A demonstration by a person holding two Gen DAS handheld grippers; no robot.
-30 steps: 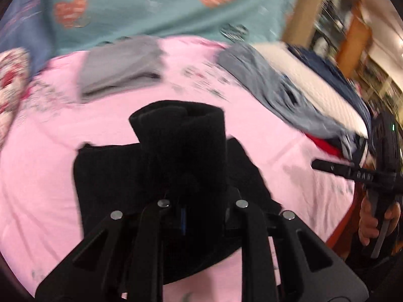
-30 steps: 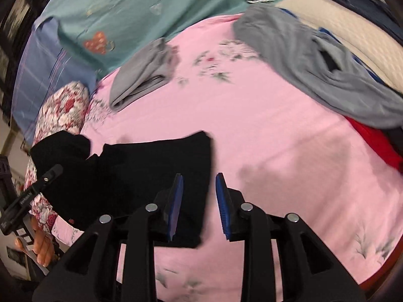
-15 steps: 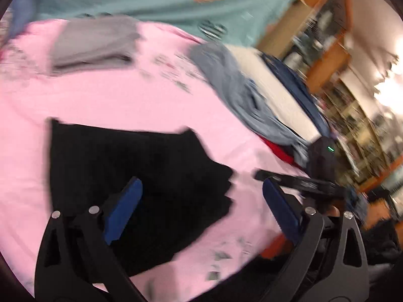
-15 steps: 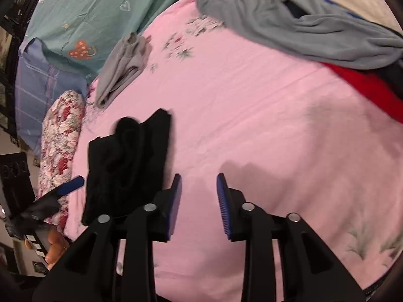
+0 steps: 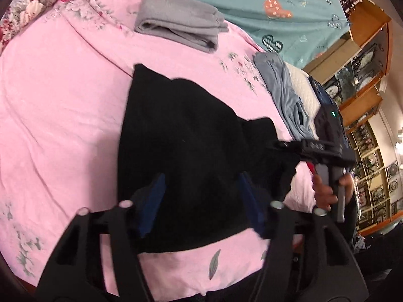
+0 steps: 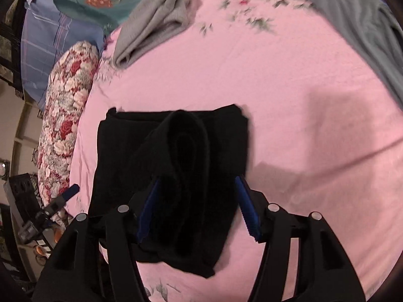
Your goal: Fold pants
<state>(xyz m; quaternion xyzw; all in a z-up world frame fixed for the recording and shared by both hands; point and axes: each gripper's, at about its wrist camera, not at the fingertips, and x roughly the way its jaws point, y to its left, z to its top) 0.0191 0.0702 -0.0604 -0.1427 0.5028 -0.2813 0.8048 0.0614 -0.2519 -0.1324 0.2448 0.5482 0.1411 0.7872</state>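
Observation:
The black pants [image 5: 186, 151] lie folded in a thick bundle on the pink bedsheet [image 5: 58, 115]. My left gripper [image 5: 201, 201] is open, its blue pads spread wide over the near edge of the bundle. In the right wrist view the black pants [image 6: 176, 166] show a raised rolled fold running down the middle. My right gripper [image 6: 199, 209] is open too, its jaws set either side of that fold. The right gripper also shows in the left wrist view [image 5: 325, 148], at the pants' right edge.
A folded grey garment [image 5: 181, 27] lies at the back of the bed. A grey-blue garment [image 5: 287, 93] lies crumpled at the right edge. A floral pillow [image 6: 68, 115] and a blue pillow [image 6: 53, 37] lie at the left. A teal blanket [image 5: 252, 2] lies behind.
My left gripper let go of the black fold it held and opened wide. My right gripper opened wider and moved over the pants, which now lie folded smaller.

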